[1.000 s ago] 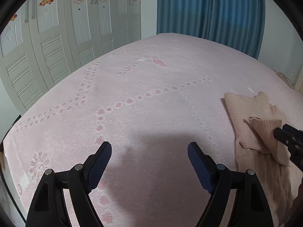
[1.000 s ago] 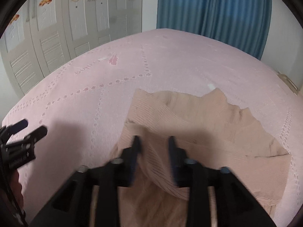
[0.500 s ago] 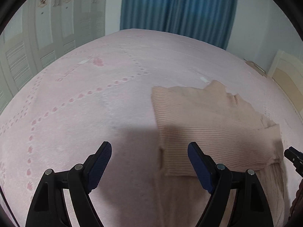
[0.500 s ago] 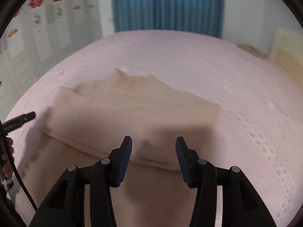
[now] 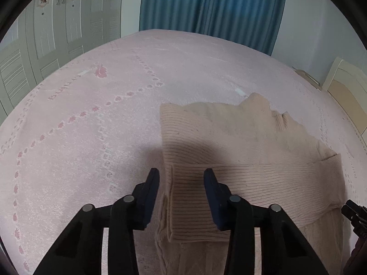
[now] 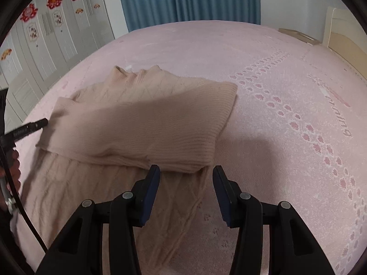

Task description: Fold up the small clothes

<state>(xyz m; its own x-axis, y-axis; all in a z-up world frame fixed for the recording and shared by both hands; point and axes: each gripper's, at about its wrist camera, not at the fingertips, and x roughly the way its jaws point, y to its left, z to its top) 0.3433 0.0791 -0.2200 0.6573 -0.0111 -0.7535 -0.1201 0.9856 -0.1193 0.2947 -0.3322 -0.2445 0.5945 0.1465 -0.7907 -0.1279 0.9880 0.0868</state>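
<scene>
My left gripper [image 5: 181,178]: jaws part-spread, having just been closing, with the left end of the folded sleeve band standing between the blue pads [image 5: 152,183]; a gap shows on each side of the cloth, so I count no pinch. My right gripper [image 6: 185,176]: jaws part-spread, pads clear of the fabric, poised over the lower right corner of the same fold, where the knit's side edge runs down between them. Item held by neither: one beige knit sweater [image 5: 240,142], lying flat on the bed, ribbed sleeve folded crosswise over the cable-patterned body, collar pointing toward the far side. In the right wrist view the sweater [image 6: 137,119] fills the left-centre, its folded band running from the left edge to a rounded corner on the right. Support: pink bedspread [image 5: 91,137] with darker pink dotted diamond lines and woven lettering, bare to the left of the garment in the left view and to the right of it in the right view. Each gripper's tip appears at the margin of the other's view; a hand [image 6: 12,165] and a black cable [image 6: 20,208] show at the left edge of the right view. Background: blue curtain [image 5: 213,9], pale wardrobe doors [image 6: 45,36] with red floral stickers, cream headboard [image 5: 346,91] at the right.
</scene>
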